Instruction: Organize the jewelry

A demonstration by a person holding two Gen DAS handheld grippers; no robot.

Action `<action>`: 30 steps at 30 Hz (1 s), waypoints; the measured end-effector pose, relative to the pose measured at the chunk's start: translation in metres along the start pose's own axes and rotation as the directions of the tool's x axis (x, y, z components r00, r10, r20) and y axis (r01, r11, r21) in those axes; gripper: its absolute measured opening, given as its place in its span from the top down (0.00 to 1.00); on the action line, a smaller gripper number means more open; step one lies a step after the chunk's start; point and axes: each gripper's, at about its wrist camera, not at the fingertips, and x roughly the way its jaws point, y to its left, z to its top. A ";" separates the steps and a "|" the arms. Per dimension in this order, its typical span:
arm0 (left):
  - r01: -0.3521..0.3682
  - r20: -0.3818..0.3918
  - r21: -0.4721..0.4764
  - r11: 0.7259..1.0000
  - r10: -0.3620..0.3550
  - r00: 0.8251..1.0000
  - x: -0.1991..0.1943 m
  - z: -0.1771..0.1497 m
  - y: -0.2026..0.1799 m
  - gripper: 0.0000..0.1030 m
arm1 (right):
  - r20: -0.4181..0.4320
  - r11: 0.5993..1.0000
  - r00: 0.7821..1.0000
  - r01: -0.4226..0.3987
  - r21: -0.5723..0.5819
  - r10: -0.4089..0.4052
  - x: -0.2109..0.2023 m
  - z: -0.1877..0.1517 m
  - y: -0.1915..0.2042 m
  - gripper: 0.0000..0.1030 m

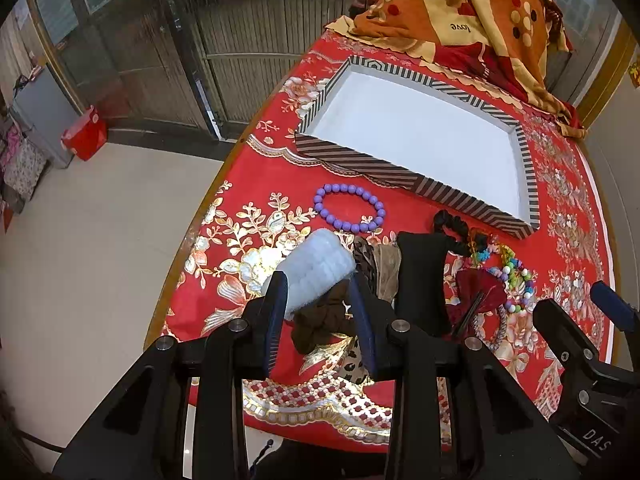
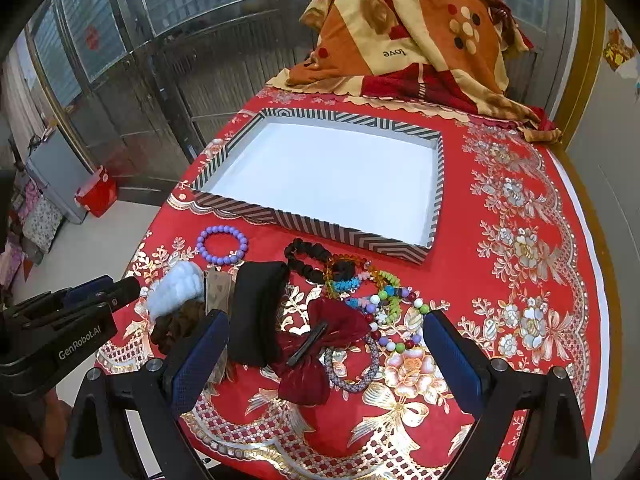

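- Left wrist view: the left gripper (image 1: 320,300) is seen part-spread above a fluffy white scrunchie (image 1: 316,268), nothing pinched.
- Right gripper (image 2: 324,344) is spread wide over the jewelry pile (image 2: 360,304).
- Striped tray (image 2: 304,224) lies farther off, beyond the pile.

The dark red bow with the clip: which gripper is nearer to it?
Right. The right gripper brackets the dark red bow with open jaws; the left gripper hovers beside it over the white fluffy scrunchie.

- striped tray (image 2: 304,222): shallow, white floor bare; far side of red cloth
- purple bead bracelet (image 2: 222,245): flat, near tray's front wall, apart from it
- black scrunchie (image 2: 306,261); dark red bow clip (image 2: 320,356); mixed bead bracelets (image 2: 386,300): clustered, overlapping
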 end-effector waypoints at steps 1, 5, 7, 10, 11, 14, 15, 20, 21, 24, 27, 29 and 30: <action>-0.001 -0.004 0.001 1.000 0.001 1.000 0.000 0.000 0.000 0.70 | 0.000 1.000 1.000 -0.001 0.001 0.001 0.000 0.000 0.000 0.06; -0.008 -0.024 0.007 1.000 0.008 1.000 0.001 -0.001 -0.001 0.70 | -0.006 1.000 1.000 -0.002 -0.001 0.002 0.002 0.000 0.000 0.06; 0.000 -0.035 0.004 1.000 0.001 0.999 0.001 0.001 -0.002 0.70 | -0.005 1.000 1.000 -0.003 0.001 0.003 0.002 0.000 0.000 0.06; 0.004 -0.043 0.001 1.000 -0.004 0.999 0.002 0.002 -0.003 0.70 | -0.006 1.000 1.000 -0.001 0.001 0.001 0.002 0.000 0.000 0.06; 0.004 -0.043 0.001 1.000 -0.004 0.999 0.002 0.002 -0.003 0.70 | -0.007 1.000 1.000 -0.001 0.000 0.001 0.003 0.000 0.000 0.06; 0.003 -0.042 0.001 1.000 -0.003 0.999 0.002 0.002 -0.003 0.70 | -0.014 1.000 1.000 -0.003 0.004 0.004 0.005 -0.001 -0.002 0.06; -0.002 -0.029 0.003 1.000 0.002 1.000 0.003 0.002 -0.003 0.70 | -0.017 1.000 1.000 -0.004 0.005 0.004 0.006 -0.001 -0.003 0.06; -0.005 -0.029 0.004 1.000 0.005 1.000 0.005 0.003 -0.003 0.70 | -0.020 1.000 1.000 -0.006 0.006 0.006 0.007 0.000 -0.004 0.06; -0.007 -0.027 0.004 1.000 0.007 1.000 0.006 0.003 -0.002 0.70 | -0.020 1.000 1.000 -0.005 0.006 0.006 0.007 0.001 -0.005 0.06; -0.006 -0.026 0.004 1.000 0.006 1.000 0.006 0.003 -0.002 0.70 | -0.024 1.000 1.000 -0.006 0.008 0.007 0.008 0.001 -0.005 0.06; -0.006 -0.031 0.003 1.000 0.007 0.999 0.007 0.003 -0.002 0.70 | -0.028 1.000 1.000 -0.009 0.009 0.010 0.009 0.001 -0.006 0.06; -0.009 -0.024 0.003 1.000 0.009 1.000 0.008 0.003 -0.001 0.70 | -0.031 1.000 0.999 -0.009 0.008 0.009 0.009 0.002 -0.005 0.06; -0.008 -0.026 0.003 1.000 0.008 1.000 0.009 0.003 -0.001 0.70 | -0.033 1.000 0.999 -0.009 0.007 0.009 0.009 0.002 -0.005 0.06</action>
